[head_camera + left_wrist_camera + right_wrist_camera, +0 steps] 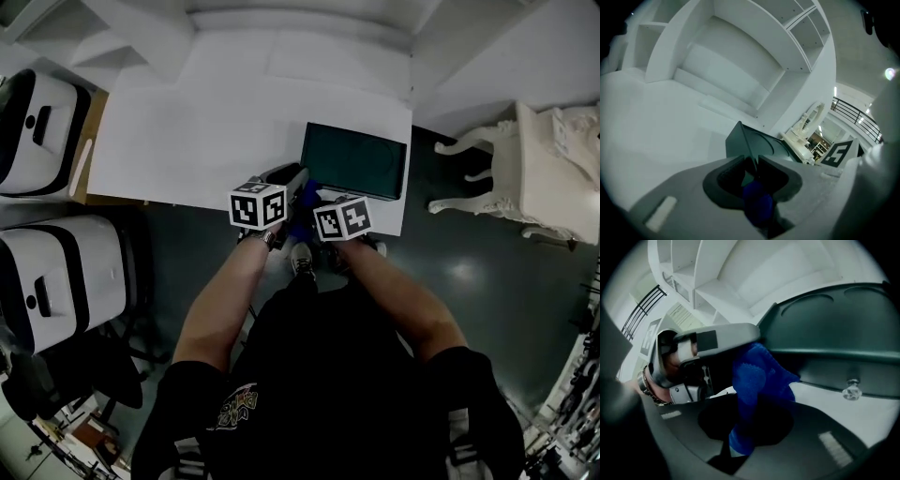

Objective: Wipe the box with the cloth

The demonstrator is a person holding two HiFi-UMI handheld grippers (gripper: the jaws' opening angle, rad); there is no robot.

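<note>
Box (354, 159) position: near right part of the white worktop (206, 122), its front face along the worktop's near edge. It is dark green and flat-topped, with shallow pressed outlines in the top panel and a small clear knob (852, 390) on the front face. By judgement it is a rigid, smooth-skinned case that could slide on the bare worktop under a sideways stroke. The knob looks fragile and should be wiped around, not used as a hold. Bracing, if needed, is best applied at a corner or a plain side wall. The cloth (754, 380) is blue, soft and textured, bunched just in front of the box's near left corner. It is limp, so it should be gripped well inside its edge and kept taut. The left tool (755, 164) is clenched, a fold of the cloth pinched between its jaws, with the box corner directly ahead of its tips. The right tool (743, 427) is likewise clamped on the cloth, which rises from its jaws toward the left tool. No view shows the cloth touching the box, so wiping appears not yet begun.
</note>
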